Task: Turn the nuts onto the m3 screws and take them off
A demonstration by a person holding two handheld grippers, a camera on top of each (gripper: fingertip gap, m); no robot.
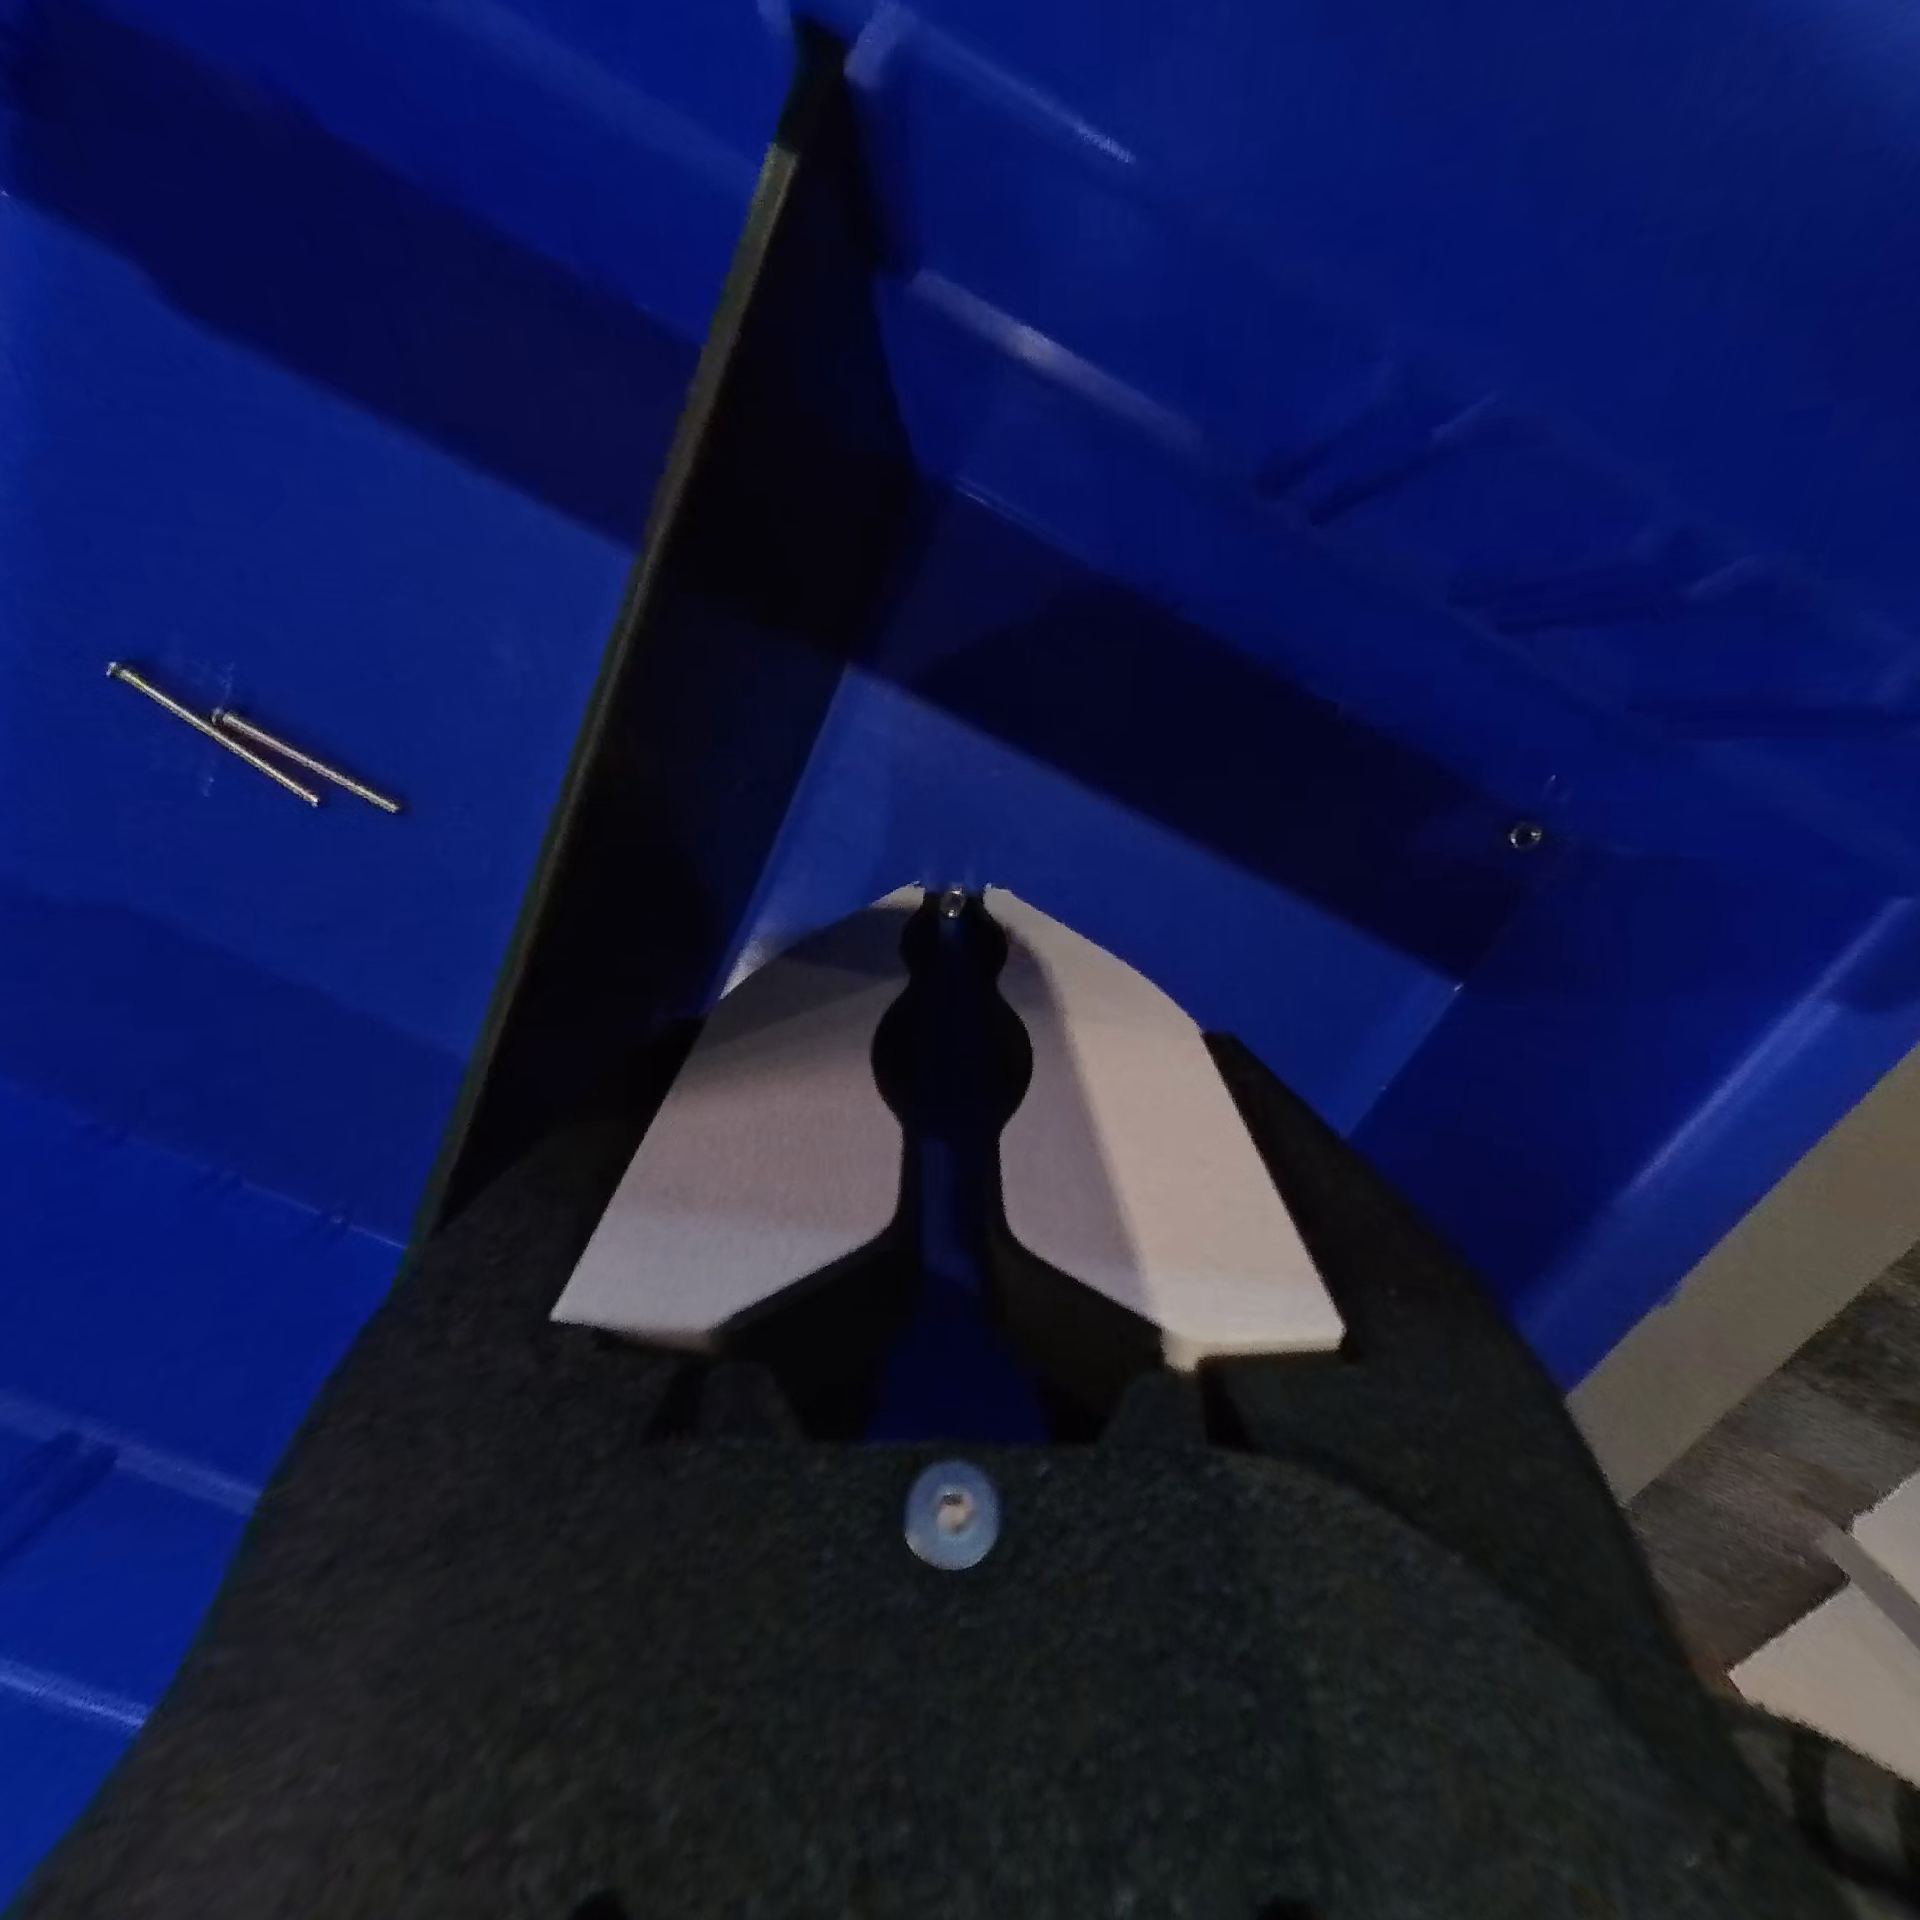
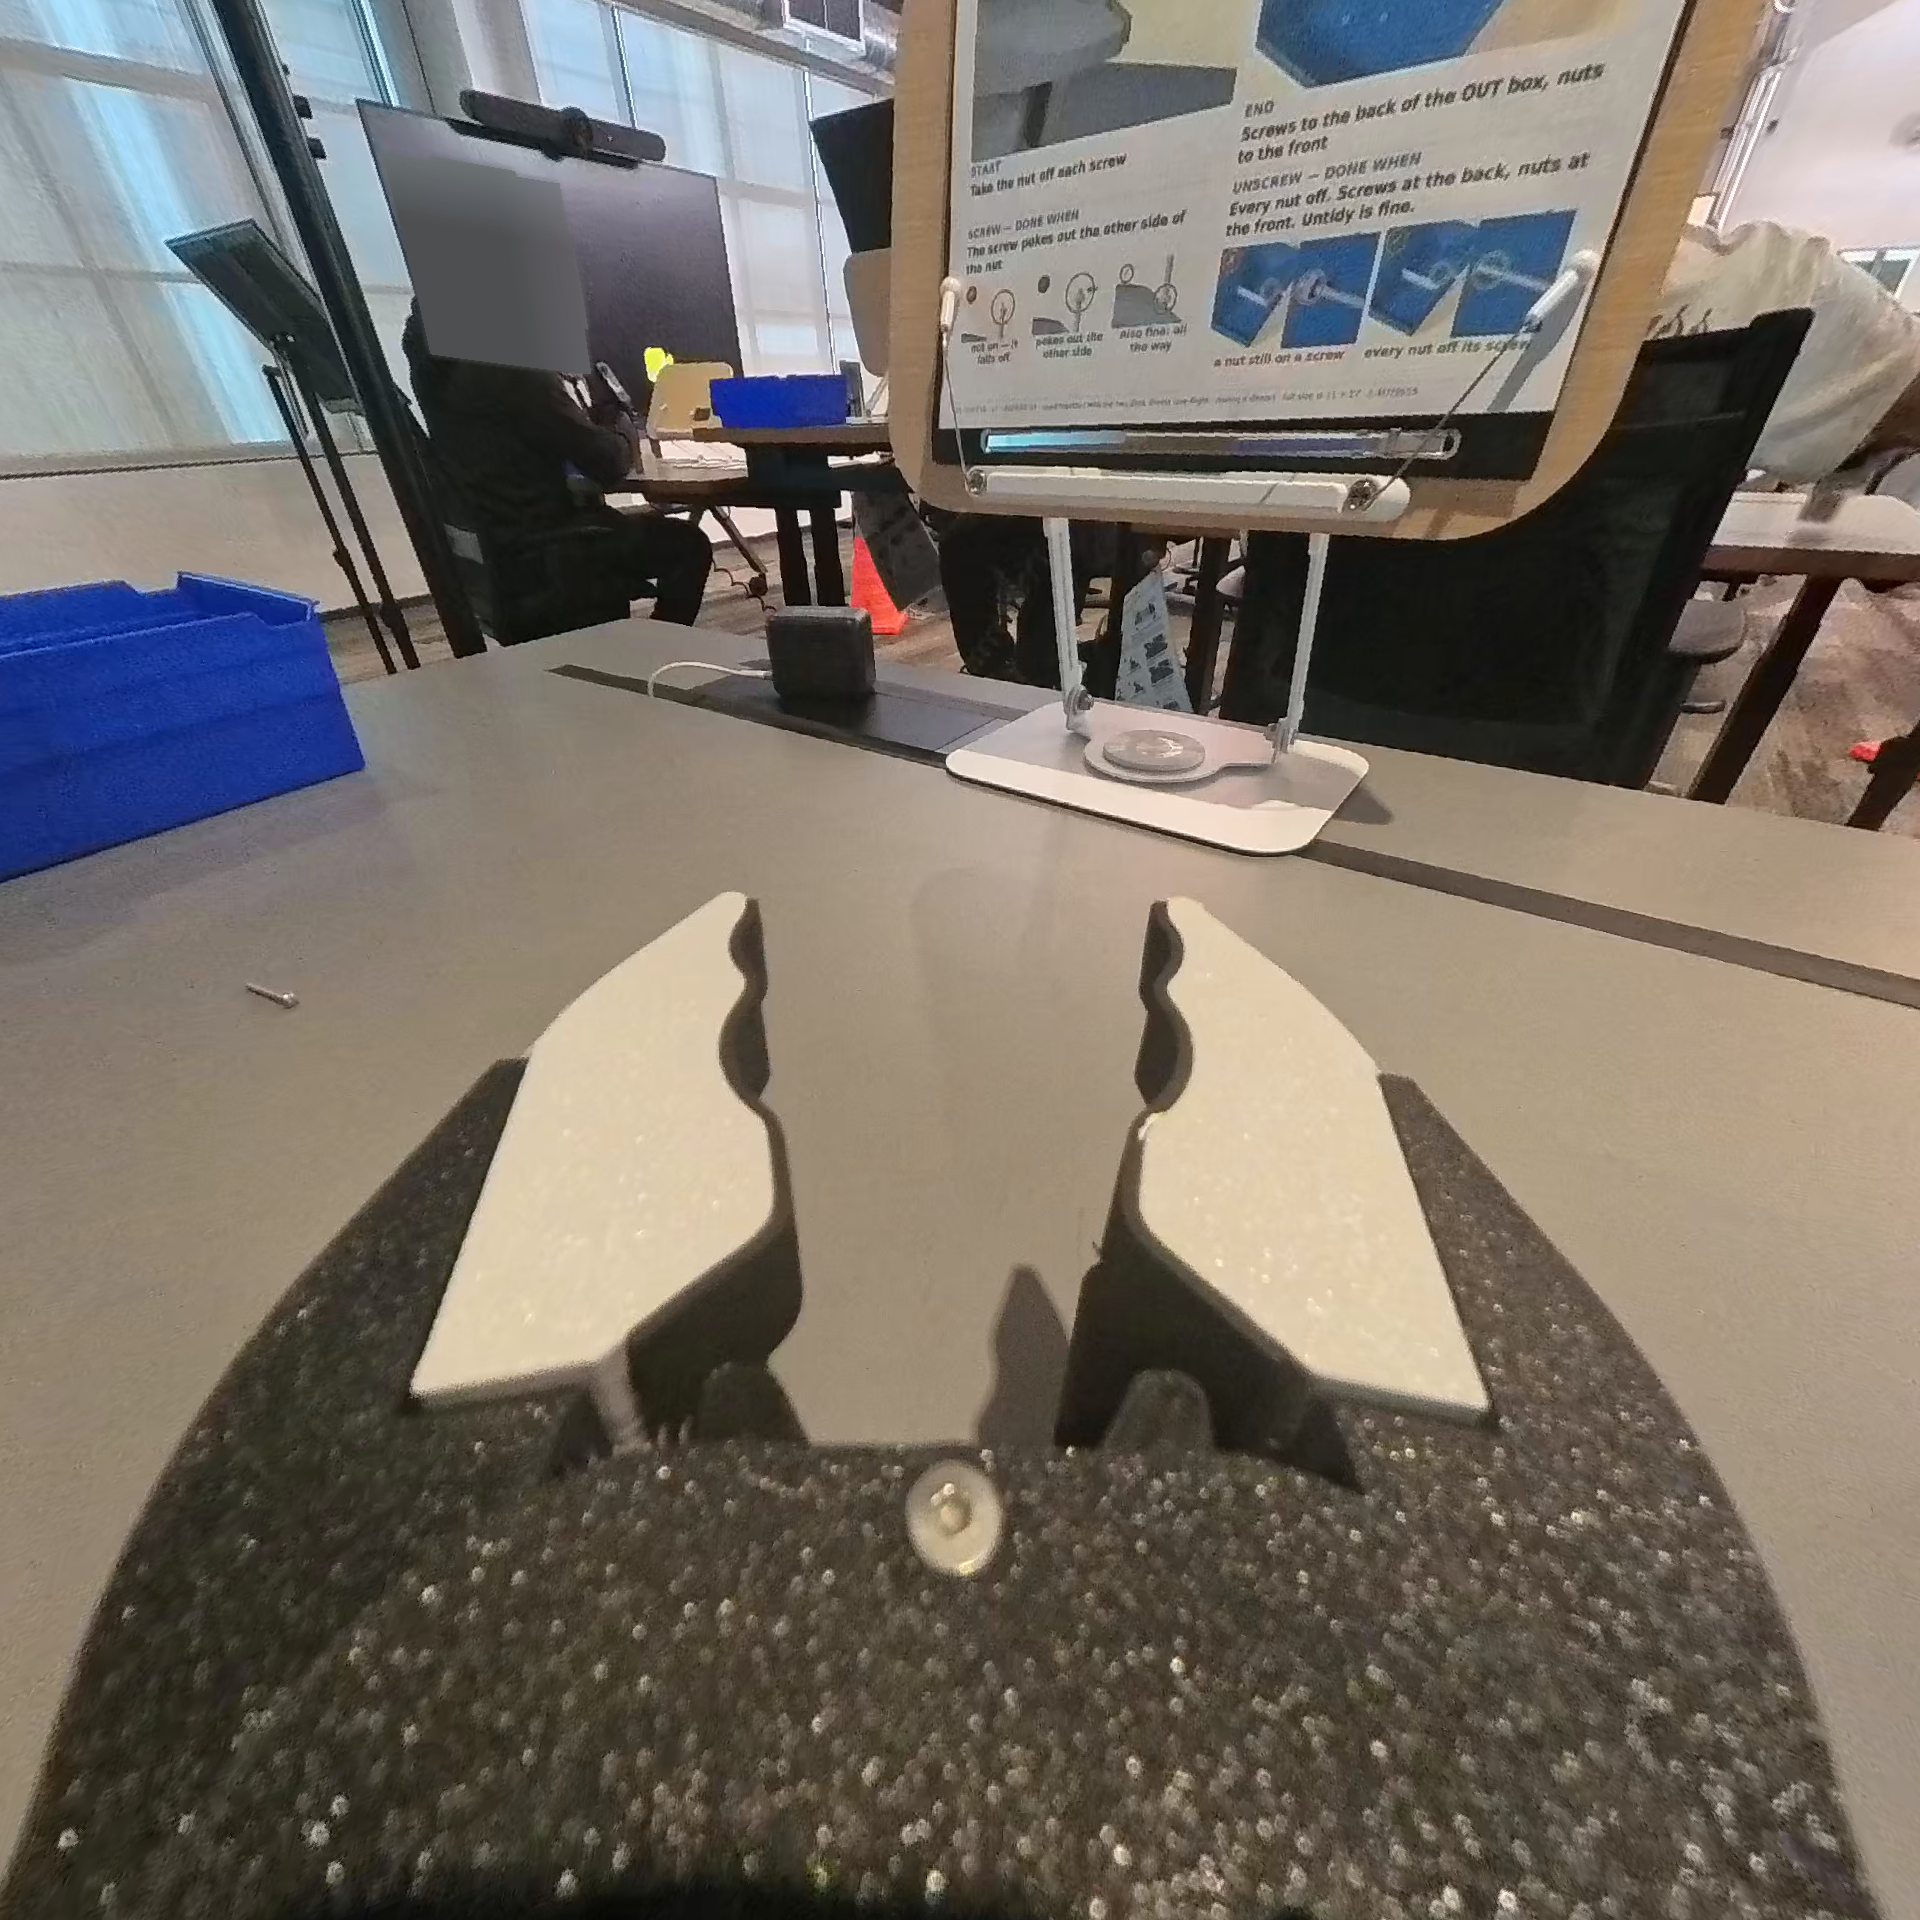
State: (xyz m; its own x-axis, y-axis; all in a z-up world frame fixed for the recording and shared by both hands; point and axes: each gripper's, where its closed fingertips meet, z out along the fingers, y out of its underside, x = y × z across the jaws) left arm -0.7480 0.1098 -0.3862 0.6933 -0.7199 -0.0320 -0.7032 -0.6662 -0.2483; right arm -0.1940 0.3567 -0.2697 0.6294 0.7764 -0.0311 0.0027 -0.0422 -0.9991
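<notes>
In the left wrist view my left gripper (image 1: pixel 951 896) reaches down into a blue bin (image 1: pixel 1299 312). Its two white fingertips are closed on a small shiny nut (image 1: pixel 951 906) at the bin floor. A second nut (image 1: pixel 1524 834) lies loose farther right in the same bin. Two long thin screws (image 1: pixel 255 740) lie side by side in the neighbouring blue bin (image 1: pixel 260 468) on the left. In the right wrist view my right gripper (image 2: pixel 951 920) is wide open and empty above the grey table (image 2: pixel 623 831). One short screw (image 2: pixel 272 995) lies on the table to its left.
A dark gap (image 1: pixel 790 520) separates the two bins. A blue bin (image 2: pixel 156 707) stands at the table's left. A white stand (image 2: pixel 1153 774) holding an instruction board (image 2: pixel 1247 239) is ahead, with a black cube (image 2: pixel 819 649) on a cable. People sit beyond the table. Some 60 centimeters of space lies between my two pairs of fingers.
</notes>
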